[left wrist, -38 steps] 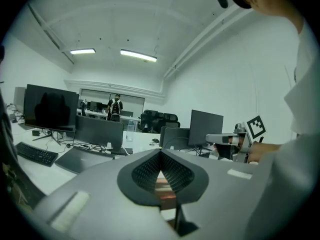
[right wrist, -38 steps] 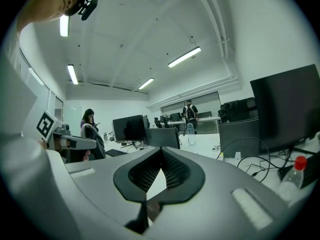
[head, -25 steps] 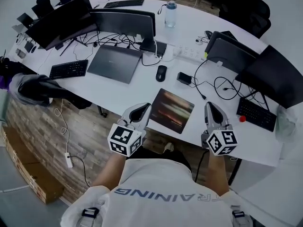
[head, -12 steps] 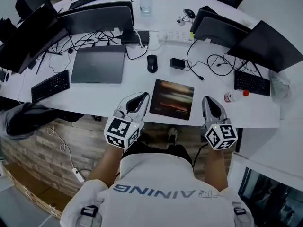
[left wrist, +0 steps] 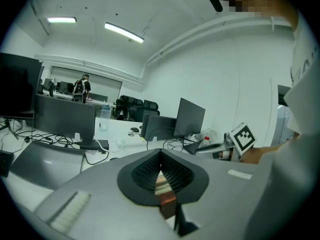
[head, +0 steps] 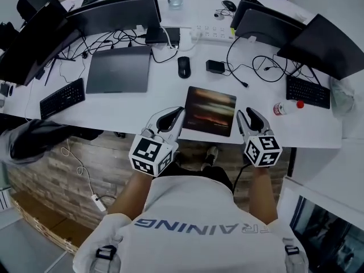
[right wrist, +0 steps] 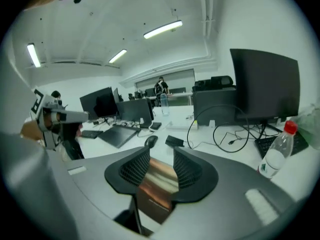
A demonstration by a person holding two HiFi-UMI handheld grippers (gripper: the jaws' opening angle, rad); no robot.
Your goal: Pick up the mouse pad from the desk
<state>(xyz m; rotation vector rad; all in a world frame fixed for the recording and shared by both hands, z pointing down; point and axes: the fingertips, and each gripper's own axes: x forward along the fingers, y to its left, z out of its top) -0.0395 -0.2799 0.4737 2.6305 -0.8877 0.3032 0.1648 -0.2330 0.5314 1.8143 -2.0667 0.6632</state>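
Now the right claw [head: 246, 116] opens, empty, beside the mouse pad [head: 209, 110].

An open-plan office is being shown: a long white desk [head: 131, 110] is being crowded by monitors [head: 114, 19], keyboards [head: 62, 98], a laptop [head: 119, 70] and cables [head: 256, 67] (strip lights [left wrist: 124, 32] overhead, office chairs [left wrist: 132, 108] behind).

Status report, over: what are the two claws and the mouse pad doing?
Left gripper shut, empty, beside mouse pad. Right gripper jaws opening, nothing gripped. Mouse pad flat on desk, between both. Nothing on it.
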